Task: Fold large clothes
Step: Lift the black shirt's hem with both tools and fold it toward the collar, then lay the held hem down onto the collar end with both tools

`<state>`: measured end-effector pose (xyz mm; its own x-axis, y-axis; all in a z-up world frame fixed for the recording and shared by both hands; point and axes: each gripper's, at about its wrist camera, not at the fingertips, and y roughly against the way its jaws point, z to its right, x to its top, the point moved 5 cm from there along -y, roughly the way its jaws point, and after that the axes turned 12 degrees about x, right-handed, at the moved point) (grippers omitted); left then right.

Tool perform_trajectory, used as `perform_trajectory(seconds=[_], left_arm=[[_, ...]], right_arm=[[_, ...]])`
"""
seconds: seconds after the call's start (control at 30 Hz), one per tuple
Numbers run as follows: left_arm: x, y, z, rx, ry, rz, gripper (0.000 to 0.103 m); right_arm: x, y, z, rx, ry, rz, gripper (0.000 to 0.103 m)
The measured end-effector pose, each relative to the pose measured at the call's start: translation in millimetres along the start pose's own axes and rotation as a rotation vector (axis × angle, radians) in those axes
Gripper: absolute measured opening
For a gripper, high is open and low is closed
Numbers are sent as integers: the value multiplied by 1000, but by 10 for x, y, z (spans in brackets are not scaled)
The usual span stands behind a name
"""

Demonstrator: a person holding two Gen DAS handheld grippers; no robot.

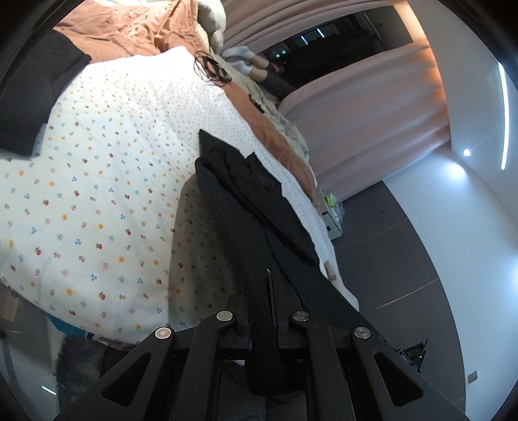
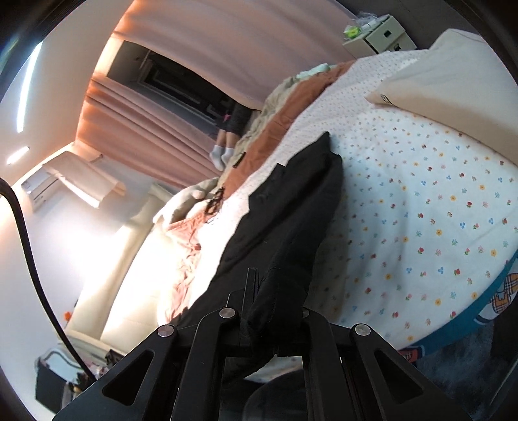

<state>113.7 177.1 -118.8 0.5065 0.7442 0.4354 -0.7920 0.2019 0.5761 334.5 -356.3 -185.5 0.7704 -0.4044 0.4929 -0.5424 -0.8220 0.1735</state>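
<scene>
A large black garment hangs stretched above a bed with a white floral sheet. My left gripper is shut on one end of it, and the cloth runs away from the fingers toward the bed. In the right wrist view my right gripper is shut on the other end of the black garment, which bunches over the fingers and hides their tips. The floral sheet lies under it.
An orange-brown blanket and another dark garment lie at the far side of the bed. A cream pillow lies on the bed. Pink curtains, a small drawer unit and a seated person's socked feet stand beyond.
</scene>
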Motion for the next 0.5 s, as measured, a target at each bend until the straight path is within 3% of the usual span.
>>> perform_trajectory(seconds=[0.5], left_arm=[[-216, 1179, 282, -92, -7, 107, 7]], right_arm=[[-263, 757, -871, 103, 105, 52, 7]])
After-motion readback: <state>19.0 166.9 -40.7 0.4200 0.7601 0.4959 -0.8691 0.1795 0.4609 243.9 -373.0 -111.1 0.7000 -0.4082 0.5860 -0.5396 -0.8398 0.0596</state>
